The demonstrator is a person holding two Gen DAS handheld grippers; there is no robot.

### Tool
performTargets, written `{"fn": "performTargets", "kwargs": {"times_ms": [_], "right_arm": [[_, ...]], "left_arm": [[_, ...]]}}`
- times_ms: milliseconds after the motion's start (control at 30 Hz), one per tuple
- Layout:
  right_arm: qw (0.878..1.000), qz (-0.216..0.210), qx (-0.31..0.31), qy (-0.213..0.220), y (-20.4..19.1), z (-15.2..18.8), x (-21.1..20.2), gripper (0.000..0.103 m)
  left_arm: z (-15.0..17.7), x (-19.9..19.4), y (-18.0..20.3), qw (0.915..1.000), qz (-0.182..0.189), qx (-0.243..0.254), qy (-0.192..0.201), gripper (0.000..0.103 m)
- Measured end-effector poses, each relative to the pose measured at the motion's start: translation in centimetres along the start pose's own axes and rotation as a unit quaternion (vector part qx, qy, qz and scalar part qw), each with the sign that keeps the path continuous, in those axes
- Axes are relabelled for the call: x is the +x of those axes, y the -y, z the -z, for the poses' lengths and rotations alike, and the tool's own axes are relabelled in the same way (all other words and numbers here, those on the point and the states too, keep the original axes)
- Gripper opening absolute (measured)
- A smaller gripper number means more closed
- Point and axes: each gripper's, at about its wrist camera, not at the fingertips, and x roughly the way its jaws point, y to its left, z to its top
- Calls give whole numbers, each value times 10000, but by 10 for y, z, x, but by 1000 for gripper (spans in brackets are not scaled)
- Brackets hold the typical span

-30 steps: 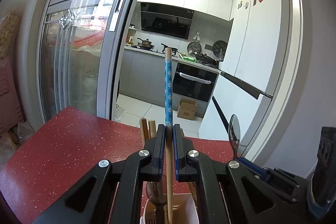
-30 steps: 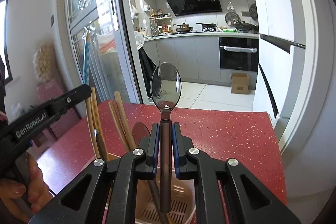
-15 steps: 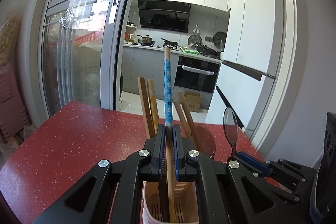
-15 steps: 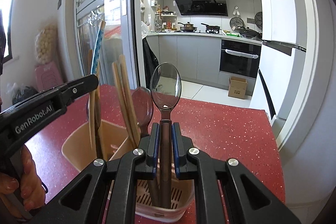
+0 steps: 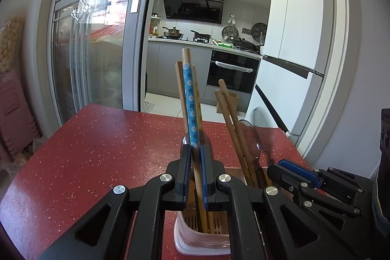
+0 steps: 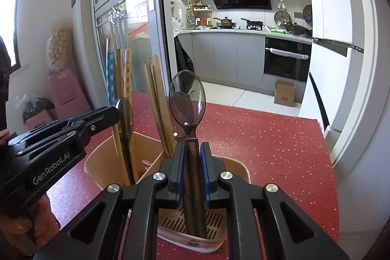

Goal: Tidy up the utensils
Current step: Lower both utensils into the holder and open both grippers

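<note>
While both utensils stood over the holder (image 6: 238,169) on the red table (image 5: 97,150), I recorded the following. My left gripper (image 5: 194,157) had its jaws parted a little around the blue-patterned chopstick (image 5: 190,101), which leaned in the left compartment; firm contact could not be confirmed. My right gripper (image 6: 190,152) had its jaws slightly clear of the clear spoon (image 6: 187,99), whose handle reached the slotted floor of the right compartment. Judged: chopstick light, stiff, slender, best held mid-shaft; spoon smooth, likely slippery, best held on the handle. Utensil tips inside the holder were hidden by my jaws.
</note>
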Motion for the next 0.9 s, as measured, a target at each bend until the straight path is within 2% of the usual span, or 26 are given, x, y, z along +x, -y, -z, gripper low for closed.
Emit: {"fn": "performTargets", "kwargs": {"times_ms": [100,133,700,900], "right_arm": [[9999,-40,77,-80,2,0,1,32],[9999,-46,120,-79,3,0,0,33],[9953,-227,933,128,24,1,-52,39],[9936,-220,1103,133,28,9,-65,40]], "left_arm": [[0,1,-2,10000,-3,-30,-83,37],[1,1,-3,9999,-10,-37,-102,37],[2,-3,6,9993,-129,256,-251,37],[2,-7,7,9994,-108,304,-152,37]]}}
